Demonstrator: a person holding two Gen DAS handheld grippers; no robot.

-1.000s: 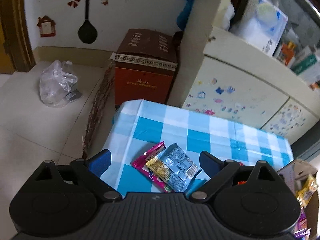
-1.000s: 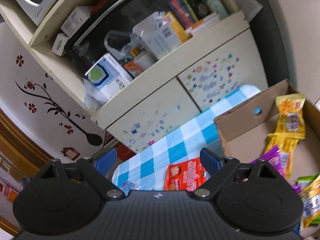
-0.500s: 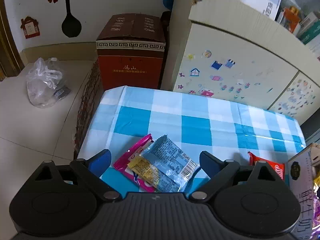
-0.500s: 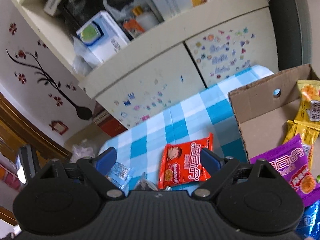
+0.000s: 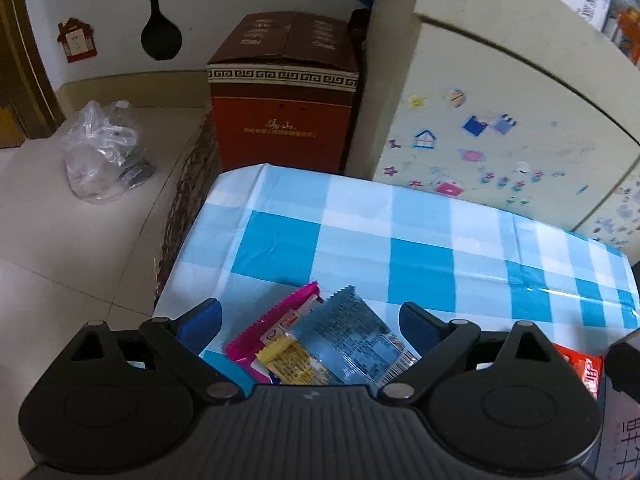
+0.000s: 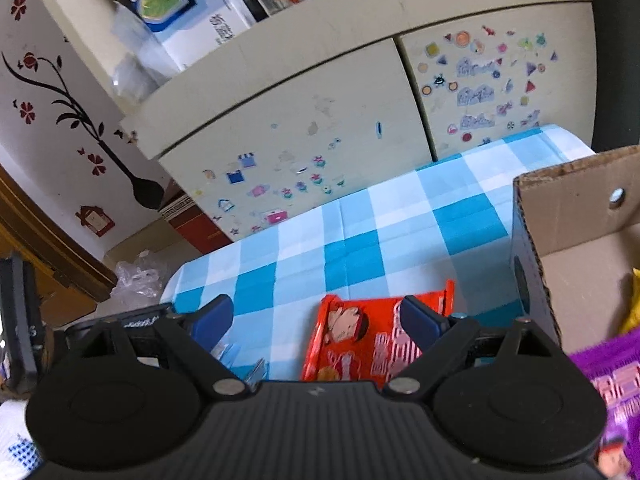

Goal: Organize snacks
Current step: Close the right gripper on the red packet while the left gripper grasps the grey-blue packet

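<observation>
Both jaws stand wide and empty. Part of my job looks done: the cardboard box [image 6: 576,220] on the checked worktop [image 5: 420,240] already holds a purple packet [image 6: 612,380]. Left out are the red packet [image 6: 372,340], half under my right gripper [image 6: 320,316], and the blue packet [image 5: 352,340] lying on pink and yellow ones under my left gripper [image 5: 310,324].

Under my left gripper [image 5: 310,316], matt black plastic with blue rubbery-looking pads, lies a blue-and-white checked tablecloth [image 5: 420,240], smooth with a plastic sheen and creases. Between its open jaws lie glossy film packets: a grey-blue crinkle-edged snack wrapper [image 5: 352,340] over a yellow foil packet [image 5: 288,362] and a magenta foil packet [image 5: 276,320]. Ahead of my right gripper [image 6: 316,318] lies a shiny red plastic snack bag [image 6: 360,340]; to its right stands a rough, matt brown corrugated cardboard box [image 6: 568,216] holding a glossy purple packet [image 6: 612,376].
</observation>
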